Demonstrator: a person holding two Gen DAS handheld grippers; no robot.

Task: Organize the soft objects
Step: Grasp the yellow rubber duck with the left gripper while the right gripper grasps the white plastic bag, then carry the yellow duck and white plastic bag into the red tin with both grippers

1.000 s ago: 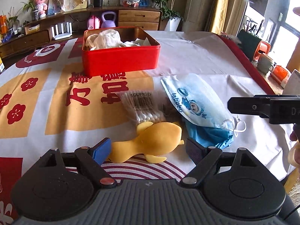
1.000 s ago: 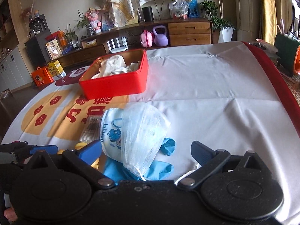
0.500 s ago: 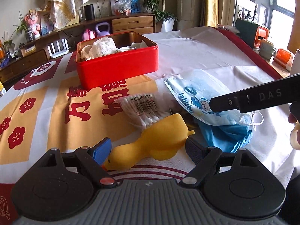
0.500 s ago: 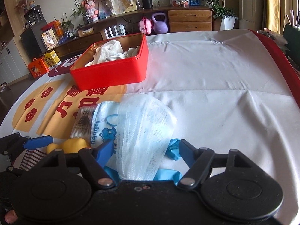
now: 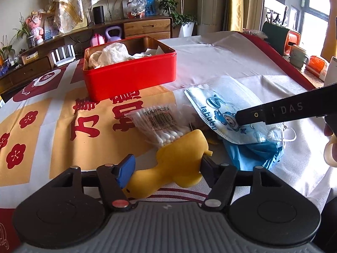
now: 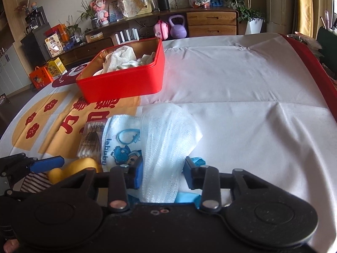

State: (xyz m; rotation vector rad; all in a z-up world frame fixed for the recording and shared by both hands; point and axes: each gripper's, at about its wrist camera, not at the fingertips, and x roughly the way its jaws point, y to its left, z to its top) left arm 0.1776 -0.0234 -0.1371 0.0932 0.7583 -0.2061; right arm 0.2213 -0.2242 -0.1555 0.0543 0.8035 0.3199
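Both claws are down at the near edge of the worktop (image 6: 242, 80), and the open room is all on the right and far side: a wide bare stretch of white cloth runs out to the red border (image 6: 311, 63). The left claw (image 5: 166, 168) is closing around the yellow rubber duck (image 5: 179, 164), which sits between its jaws with the right finger against its body and the blue pad (image 5: 125, 170) on the left close by its neck. The right claw (image 6: 162, 172) is closing too, and the light blue face mask (image 6: 168, 139) stands bunched between its pads, which touch it on both sides. The mask's print reads "labubu" beside a blue cartoon figure. Under the mask lies a blue glove (image 5: 252, 154). Just left of the mask, a clear bag of cotton swabs (image 5: 160, 124) shows "100PCS" over a barcode. The right claw's arm, seen from the left camera, carries the letters "DAS". Farther back sits the red tin (image 5: 130, 78), open, with white cloths (image 5: 109, 54) inside. Large red characters are printed on the orange cloth panel (image 5: 63, 126) in front of the tin.
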